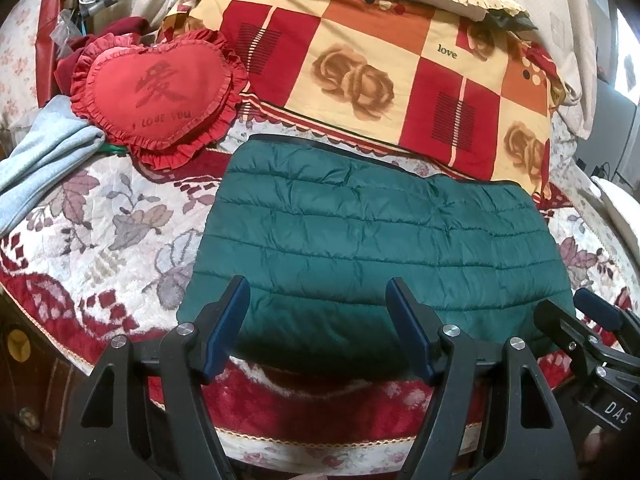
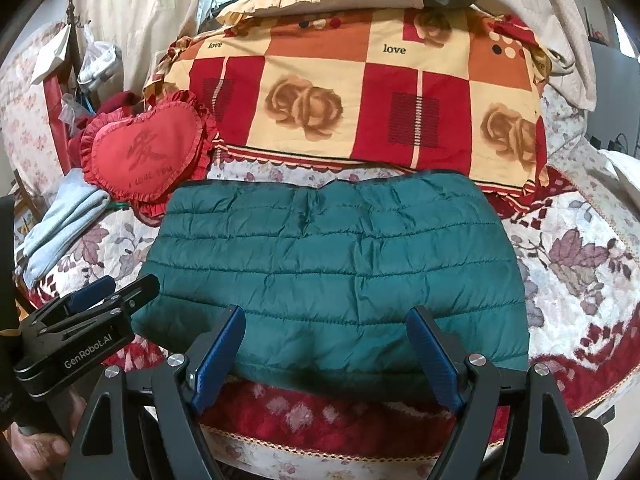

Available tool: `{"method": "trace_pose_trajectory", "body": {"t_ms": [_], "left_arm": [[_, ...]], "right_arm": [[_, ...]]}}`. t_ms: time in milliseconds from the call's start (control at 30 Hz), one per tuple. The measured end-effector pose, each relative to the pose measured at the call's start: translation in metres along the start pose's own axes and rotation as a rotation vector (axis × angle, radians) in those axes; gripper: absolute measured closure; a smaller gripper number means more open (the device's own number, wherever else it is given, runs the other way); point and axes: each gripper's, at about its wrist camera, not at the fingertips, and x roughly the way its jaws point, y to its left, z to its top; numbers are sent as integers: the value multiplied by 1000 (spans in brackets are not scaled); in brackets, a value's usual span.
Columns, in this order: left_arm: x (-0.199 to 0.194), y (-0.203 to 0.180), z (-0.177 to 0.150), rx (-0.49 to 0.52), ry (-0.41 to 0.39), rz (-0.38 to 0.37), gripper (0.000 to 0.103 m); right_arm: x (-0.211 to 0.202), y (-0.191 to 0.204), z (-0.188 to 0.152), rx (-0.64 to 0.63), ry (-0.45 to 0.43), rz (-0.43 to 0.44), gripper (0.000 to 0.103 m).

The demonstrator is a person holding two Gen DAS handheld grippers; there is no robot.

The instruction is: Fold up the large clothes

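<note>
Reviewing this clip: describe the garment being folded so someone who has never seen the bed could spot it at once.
Start at the big red-and-cream checked pillow printed with roses and "love" at the head of the bed. Directly in front of it, on the floral bedspread, lies the green quilted jacket, folded into a flat rectangle. It is the only shiny, puffy, teal-green item; the heart cushion beside it is red and frilled.

Black grippers [image 1: 318,292], blue finger pads [image 2: 434,354]
</note>
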Motion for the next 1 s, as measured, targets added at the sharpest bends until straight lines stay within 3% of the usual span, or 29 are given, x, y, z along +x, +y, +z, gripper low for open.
{"method": "trace_pose_trajectory", "body": {"t_ms": [1000], "left_arm": [[9,-4,-1,24,3,14,32]], "right_arm": [[5,2,-5,13,18,3,22]]}}
